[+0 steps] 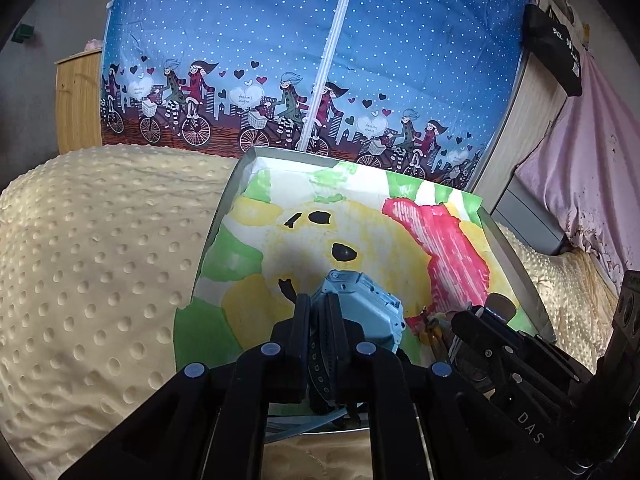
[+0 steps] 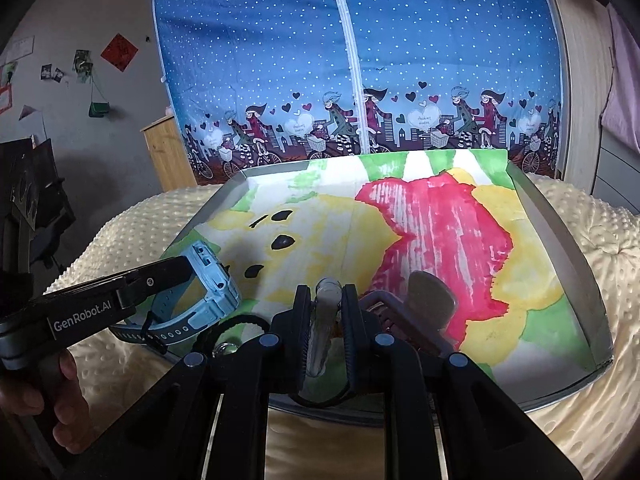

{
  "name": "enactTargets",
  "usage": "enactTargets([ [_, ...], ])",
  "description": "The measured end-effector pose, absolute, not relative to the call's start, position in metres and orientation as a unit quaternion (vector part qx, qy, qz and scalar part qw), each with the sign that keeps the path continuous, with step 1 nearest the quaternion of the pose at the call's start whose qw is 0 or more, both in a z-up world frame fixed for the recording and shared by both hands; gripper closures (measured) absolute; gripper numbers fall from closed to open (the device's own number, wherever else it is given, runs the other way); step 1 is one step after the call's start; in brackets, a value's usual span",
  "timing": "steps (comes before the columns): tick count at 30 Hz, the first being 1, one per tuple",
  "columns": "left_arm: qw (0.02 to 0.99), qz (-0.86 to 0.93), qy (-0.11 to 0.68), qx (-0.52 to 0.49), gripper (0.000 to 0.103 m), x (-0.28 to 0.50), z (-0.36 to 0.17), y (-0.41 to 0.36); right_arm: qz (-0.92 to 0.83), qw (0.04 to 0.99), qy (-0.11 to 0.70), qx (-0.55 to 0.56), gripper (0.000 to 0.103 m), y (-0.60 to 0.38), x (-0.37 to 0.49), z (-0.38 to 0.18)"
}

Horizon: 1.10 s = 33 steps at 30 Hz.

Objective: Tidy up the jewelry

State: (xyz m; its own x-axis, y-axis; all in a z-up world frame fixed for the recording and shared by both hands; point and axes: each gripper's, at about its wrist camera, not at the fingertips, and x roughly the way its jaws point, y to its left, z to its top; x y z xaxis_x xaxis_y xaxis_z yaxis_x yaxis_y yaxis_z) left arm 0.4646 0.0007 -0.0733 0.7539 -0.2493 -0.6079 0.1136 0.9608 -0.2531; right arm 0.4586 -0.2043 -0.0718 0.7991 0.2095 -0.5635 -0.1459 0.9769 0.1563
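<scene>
One left gripper (image 1: 319,312) clamps one blue watch (image 1: 360,304); right gripper (image 2: 326,300) pinches one clear bangle (image 2: 325,320).

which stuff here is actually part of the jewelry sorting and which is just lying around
In play:
left claw, shut on blue watch
right claw, shut on clear piece
painted tray

Lying about:
cream blanket
blue curtain
wooden cabinet

Matt plastic watch (image 2: 212,280); painted paper liner (image 2: 400,248); dimpled cloth blanket (image 1: 100,260).
</scene>
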Motion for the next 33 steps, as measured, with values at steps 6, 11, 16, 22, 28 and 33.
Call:
enactTargets([
  [6, 0.934, -0.093, 0.329, -0.104, 0.093, 0.46, -0.071, 0.003, 0.079, 0.947, 0.308, 0.051, 0.079, -0.21, 0.457, -0.073],
  [11, 0.935, -0.091, 0.328, -0.1, 0.091, 0.451, -0.062, 0.002, 0.077, 0.953, 0.289, 0.055, 0.074, -0.217, 0.443, -0.064],
  [16, 0.943, -0.092, 0.302, -0.108, 0.063, 0.422, -0.039, 0.005, 0.065, 0.963, 0.255, 0.063, 0.059, -0.228, 0.412, -0.038],
  [22, 0.96, -0.082, 0.247, -0.106, 0.026, 0.362, 0.003, 0.012, 0.062, 0.973, 0.212, 0.071, 0.039, -0.243, 0.357, 0.005],
  [28, 0.973, -0.071, 0.201, -0.089, 0.006, 0.293, 0.039, 0.014, 0.068, 0.98, 0.174, 0.07, 0.022, -0.251, 0.29, 0.046],
  [33, 0.979, -0.071, 0.177, -0.07, 0.0, 0.243, 0.059, 0.011, 0.063, 0.984, 0.148, 0.073, 0.009, -0.257, 0.237, 0.069],
])
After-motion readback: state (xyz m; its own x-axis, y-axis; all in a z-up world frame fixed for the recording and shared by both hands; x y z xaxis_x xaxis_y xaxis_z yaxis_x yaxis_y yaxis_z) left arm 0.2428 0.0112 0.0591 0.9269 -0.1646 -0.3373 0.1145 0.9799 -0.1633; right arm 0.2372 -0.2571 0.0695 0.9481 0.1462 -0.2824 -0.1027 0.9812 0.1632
